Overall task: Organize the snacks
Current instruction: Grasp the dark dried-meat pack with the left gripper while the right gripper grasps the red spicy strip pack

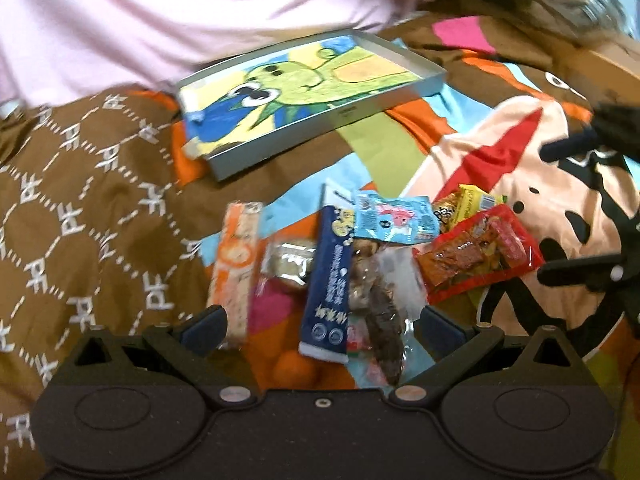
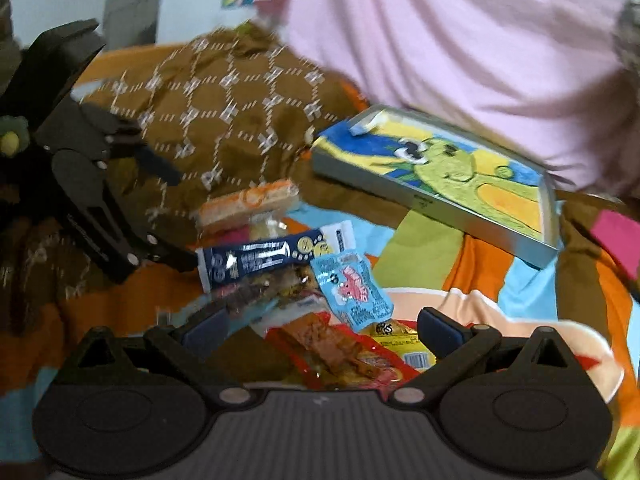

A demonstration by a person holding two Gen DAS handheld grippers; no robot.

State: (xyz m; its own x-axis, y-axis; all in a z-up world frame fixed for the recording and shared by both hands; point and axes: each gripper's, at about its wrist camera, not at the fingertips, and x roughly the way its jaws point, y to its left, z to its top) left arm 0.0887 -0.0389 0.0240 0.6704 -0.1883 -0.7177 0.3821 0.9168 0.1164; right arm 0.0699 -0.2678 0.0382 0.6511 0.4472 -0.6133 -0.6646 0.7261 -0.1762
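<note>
Blurred snack pile [image 1: 360, 256] overlaps itself beneath both spread grippers [image 1: 322, 326] [image 2: 320, 330].

Left gripper [image 1: 322, 324]: I see matte black housing, two round caps, silver screws, dark blue finger pads [image 1: 204, 324].
Right gripper [image 2: 320, 326]: same black build, ribbed grey centre panel.
Shirt [image 2: 460, 40]: pale pink, creased.

Snack packets crowd together: the navy stick packet [image 1: 329, 280] lies over a clear wrapper of dark snacks [image 1: 376, 312], leaving no gap between them. Open patterned cloth [image 1: 100, 220] lies left of the orange bar [image 1: 236, 264]. The shallow tray [image 1: 304, 96] beyond holds nothing but its frog picture.
</note>
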